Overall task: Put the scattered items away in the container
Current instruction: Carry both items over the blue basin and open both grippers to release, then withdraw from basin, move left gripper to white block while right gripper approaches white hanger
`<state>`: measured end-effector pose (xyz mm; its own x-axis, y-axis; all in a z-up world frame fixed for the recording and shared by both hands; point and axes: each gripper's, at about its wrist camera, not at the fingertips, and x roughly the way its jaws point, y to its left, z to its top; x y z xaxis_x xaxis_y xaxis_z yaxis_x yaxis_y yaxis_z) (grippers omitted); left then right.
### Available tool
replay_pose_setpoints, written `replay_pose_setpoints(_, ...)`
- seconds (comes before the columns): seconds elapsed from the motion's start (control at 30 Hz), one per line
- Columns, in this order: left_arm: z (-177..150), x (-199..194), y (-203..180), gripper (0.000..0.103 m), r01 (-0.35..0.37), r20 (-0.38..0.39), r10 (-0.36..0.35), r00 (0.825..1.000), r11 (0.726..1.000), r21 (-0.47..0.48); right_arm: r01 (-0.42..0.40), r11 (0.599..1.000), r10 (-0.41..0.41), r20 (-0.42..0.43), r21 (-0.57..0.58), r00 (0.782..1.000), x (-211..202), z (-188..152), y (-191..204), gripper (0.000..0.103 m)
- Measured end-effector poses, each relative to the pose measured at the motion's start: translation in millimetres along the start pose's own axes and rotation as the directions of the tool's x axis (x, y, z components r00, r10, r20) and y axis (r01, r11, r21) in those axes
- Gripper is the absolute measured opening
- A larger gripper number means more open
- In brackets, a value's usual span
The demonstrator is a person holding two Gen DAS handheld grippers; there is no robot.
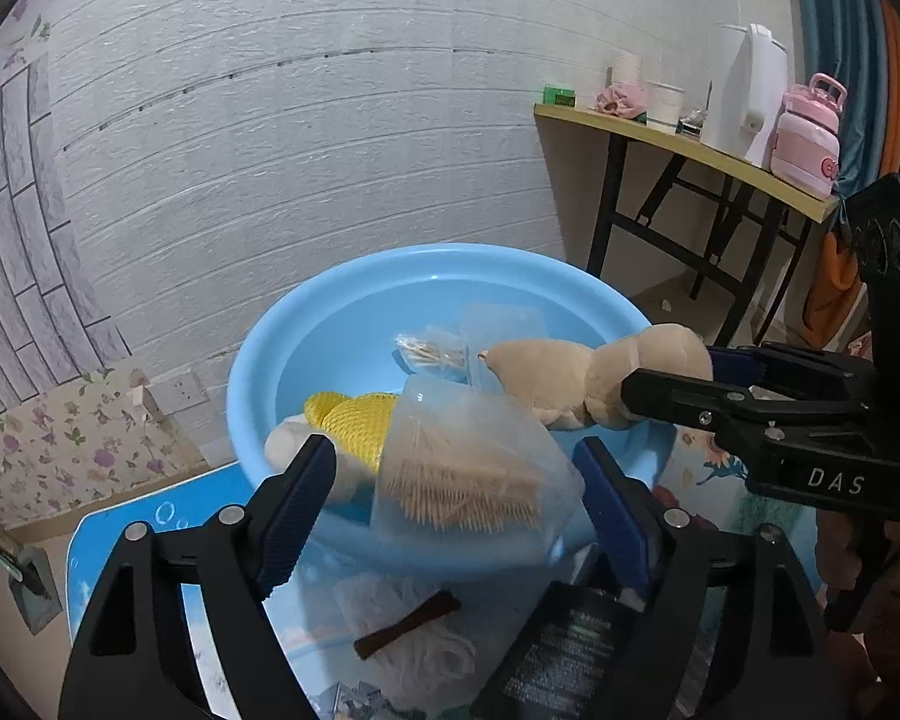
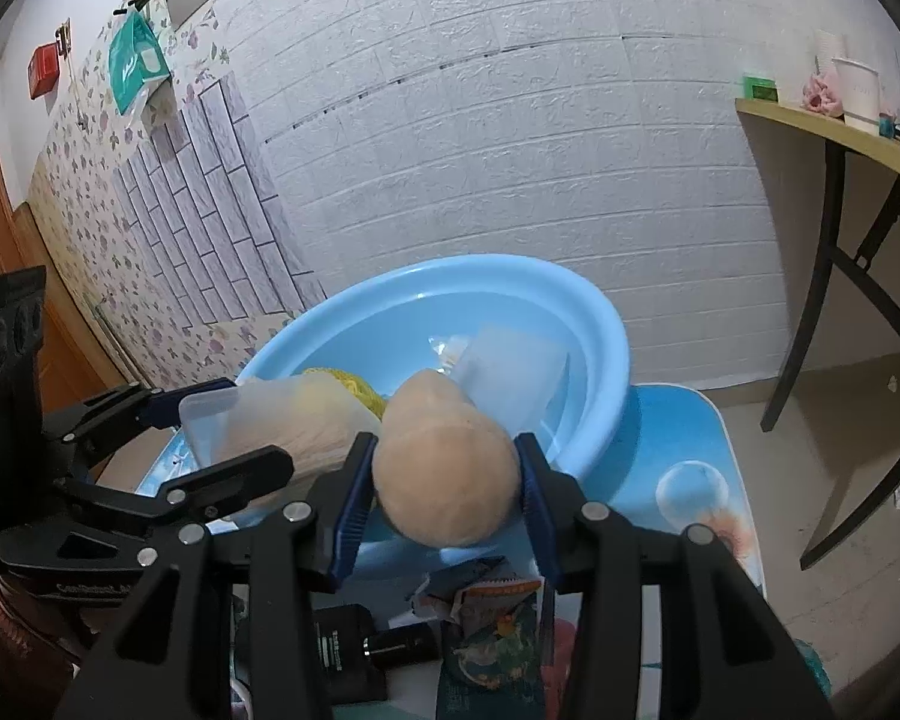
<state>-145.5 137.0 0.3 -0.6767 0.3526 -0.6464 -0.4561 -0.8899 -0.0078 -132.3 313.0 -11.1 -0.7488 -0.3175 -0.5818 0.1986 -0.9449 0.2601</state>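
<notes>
A light blue basin (image 1: 450, 267) stands on the table against the wall. Inside it lie a yellow knitted toy (image 1: 354, 420), a small clear bag (image 1: 432, 351) and a clear box (image 1: 501, 321). My left gripper (image 1: 456, 456) is open over the near rim. A clear box of toothpicks (image 1: 468, 474) sits tilted between its pads, with a gap at the left pad. My right gripper (image 2: 444, 447) is shut on a beige plush toy (image 2: 444, 480) above the basin's near right side. In the left wrist view the plush toy (image 1: 570, 372) sticks out over the basin.
On the blue printed table cover (image 2: 678, 438), in front of the basin, lie a white tuft with a brown stick (image 1: 408, 630), a black packet (image 1: 570, 654), a colourful snack packet (image 2: 498, 618) and a black bottle (image 2: 396, 642). A side table (image 1: 678, 138) with a kettle stands back right.
</notes>
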Motion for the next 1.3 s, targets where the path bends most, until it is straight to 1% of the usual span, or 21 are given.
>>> replay_pose_setpoints(0.13, -7.7, -14.9, 3.4, 0.082, -0.009, 0.017, 0.009, 1.000, 1.000, -0.024, 0.007, 1.000, -0.007, 0.011, -0.005, 1.000, -10.8, -2.9, 3.9, 0.048)
replay_pose_setpoints(0.33, -25.7, -38.1, 17.4, 0.083, -0.036, 0.029, 0.038, 0.999, 0.997, -0.070, 0.010, 1.000, -0.011, 0.015, 0.016, 1.000, -28.2, -12.5, 4.8, 0.049)
replay_pose_setpoints(0.43, -37.6, -48.3, 24.6, 0.086, -0.052, 0.029, 0.055, 0.998, 0.994, -0.091, 0.012, 1.000, -0.012, -0.003, 0.025, 1.000, -31.3, -23.2, 8.9, 0.049)
replay_pose_setpoints(0.6, -63.6, -63.8, 38.2, 0.088, -0.070, 0.015, 0.073, 0.997, 0.989, -0.130, 0.021, 1.000, -0.021, -0.050, 0.001, 0.999, -32.8, -44.9, 20.0, 0.049)
replay_pose_setpoints(0.7, -78.0, -65.4, 41.7, 0.088, -0.082, -0.005, 0.082, 0.997, 0.987, -0.140, 0.039, 0.999, -0.038, -0.068, 0.006, 0.997, -36.3, -55.9, 21.6, 0.049)
replay_pose_setpoints(0.8, -91.2, -63.8, 41.4, 0.089, -0.082, -0.029, 0.079, 0.996, 0.986, -0.146, 0.039, 0.999, -0.038, -0.089, 0.010, 0.995, -36.6, -64.7, 24.3, 0.049)
replay_pose_setpoints(0.9, -105.2, -61.2, 38.0, 0.089, -0.086, -0.058, 0.079, 0.995, 0.987, -0.134, 0.057, 0.998, -0.058, -0.102, -0.014, 0.993, -38.1, -71.9, 28.4, 0.049)
replay_pose_setpoints(1.0, -118.8, -53.6, 35.6, 0.089, -0.110, -0.095, 0.100, 0.990, 0.987, -0.118, 0.061, 0.998, -0.062, -0.121, -0.016, 0.991, -38.5, -80.3, 28.4, 0.049)
replay_pose_setpoints(1.1, -125.7, -46.9, 35.6, 0.089, -0.110, -0.121, 0.096, 0.988, 0.987, -0.118, 0.072, 0.997, -0.074, -0.144, -0.020, 0.987, -38.1, -89.0, 25.9, 0.049)
replay_pose_setpoints(1.3, -131.0, -39.4, 36.7, 0.089, -0.106, -0.137, 0.089, 0.987, 0.987, -0.122, 0.091, 0.996, -0.091, -0.162, -0.006, 0.983, -39.8, -97.7, 16.9, 0.049)
